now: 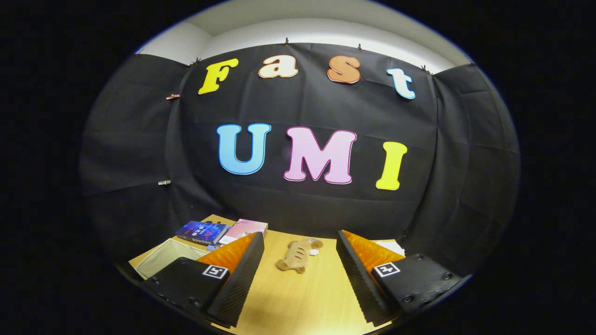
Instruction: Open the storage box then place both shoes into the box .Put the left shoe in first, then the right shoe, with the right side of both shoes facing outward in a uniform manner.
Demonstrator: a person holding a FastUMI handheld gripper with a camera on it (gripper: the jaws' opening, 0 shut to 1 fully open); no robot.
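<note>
My gripper is open, its two fingers spread wide above a light wooden table with nothing between them. A tan perforated shoe lies on the table just ahead of the fingers, in the gap between them, beside a small pale thing I cannot make out. A pale fabric storage box sits behind the left finger, partly hidden by it, with its top looking open.
A dark blue book and a pink box lie at the table's far left, beyond the storage box. Something white peeks out behind the right finger. Black cloth walls close the table in at the back and sides.
</note>
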